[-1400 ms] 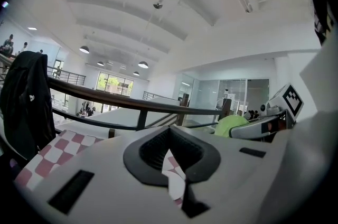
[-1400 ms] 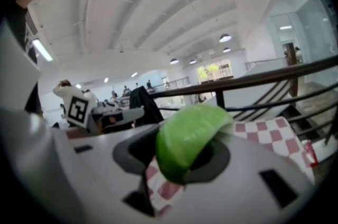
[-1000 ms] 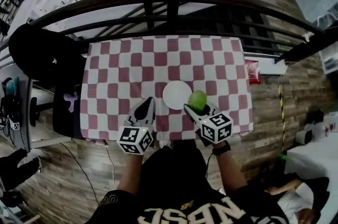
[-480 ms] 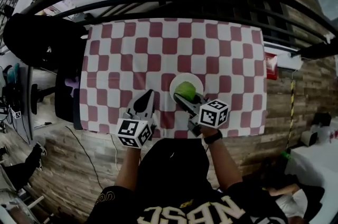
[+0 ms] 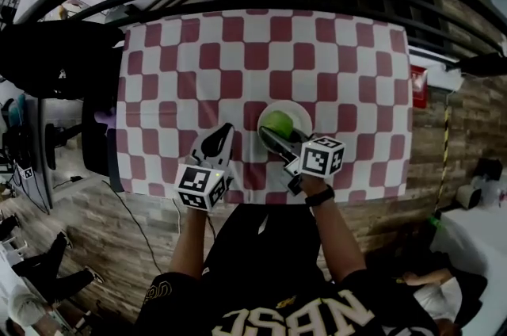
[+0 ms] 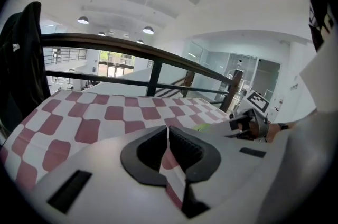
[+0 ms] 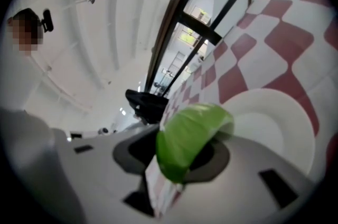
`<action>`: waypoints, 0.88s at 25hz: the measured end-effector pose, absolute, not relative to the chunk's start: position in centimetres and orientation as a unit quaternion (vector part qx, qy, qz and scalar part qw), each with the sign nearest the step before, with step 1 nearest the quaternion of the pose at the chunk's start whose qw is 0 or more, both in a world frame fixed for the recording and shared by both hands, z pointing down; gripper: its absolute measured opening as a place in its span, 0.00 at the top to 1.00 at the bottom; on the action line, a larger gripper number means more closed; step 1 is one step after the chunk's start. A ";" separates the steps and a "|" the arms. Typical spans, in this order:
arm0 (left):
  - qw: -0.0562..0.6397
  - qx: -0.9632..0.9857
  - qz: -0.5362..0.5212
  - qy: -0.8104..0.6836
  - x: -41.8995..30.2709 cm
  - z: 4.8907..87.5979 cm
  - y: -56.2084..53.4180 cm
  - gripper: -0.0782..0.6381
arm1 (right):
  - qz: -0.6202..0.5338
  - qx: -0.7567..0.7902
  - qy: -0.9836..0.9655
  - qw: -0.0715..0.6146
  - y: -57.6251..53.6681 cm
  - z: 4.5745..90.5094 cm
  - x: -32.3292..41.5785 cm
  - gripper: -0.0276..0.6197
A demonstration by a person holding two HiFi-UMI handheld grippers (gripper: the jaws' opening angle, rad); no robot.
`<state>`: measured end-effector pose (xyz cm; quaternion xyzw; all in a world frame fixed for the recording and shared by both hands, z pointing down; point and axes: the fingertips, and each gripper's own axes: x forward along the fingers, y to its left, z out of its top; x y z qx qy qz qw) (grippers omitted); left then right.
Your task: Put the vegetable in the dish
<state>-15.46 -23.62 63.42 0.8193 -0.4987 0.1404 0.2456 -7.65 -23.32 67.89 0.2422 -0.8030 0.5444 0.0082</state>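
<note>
The right tongs (image 5: 273, 138) are pinching the green vegetable (image 5: 277, 122) just over the white dish (image 5: 300, 113) on the checked desk (image 5: 174, 73), the left tongs (image 5: 224, 131) are hanging closed and empty, and letting go near the rim could be sending it rolling off.

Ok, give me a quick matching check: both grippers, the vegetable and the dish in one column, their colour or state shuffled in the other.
1 left gripper
2 right gripper
3 vegetable
4 dish

a white, on the checked cloth
b green
c shut, empty
d shut on the vegetable

Pairs: 1-c, 2-d, 3-b, 4-a
</note>
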 end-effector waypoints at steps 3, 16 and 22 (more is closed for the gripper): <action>0.237 0.851 0.143 -0.446 -14.1 64.4 -23.6 0.86 | 0.536 0.234 -0.811 0.024 -23.4 67.9 -7.9 0.72; 0.187 0.942 0.233 -0.153 -6.9 67.1 -22.7 0.30 | 0.561 0.191 -0.805 0.038 -23.2 68.1 -7.3 0.72; 0.106 0.941 0.312 -0.072 -5.0 69.3 -22.4 0.29 | 0.567 0.186 -0.802 0.033 -23.6 68.0 -7.5 0.72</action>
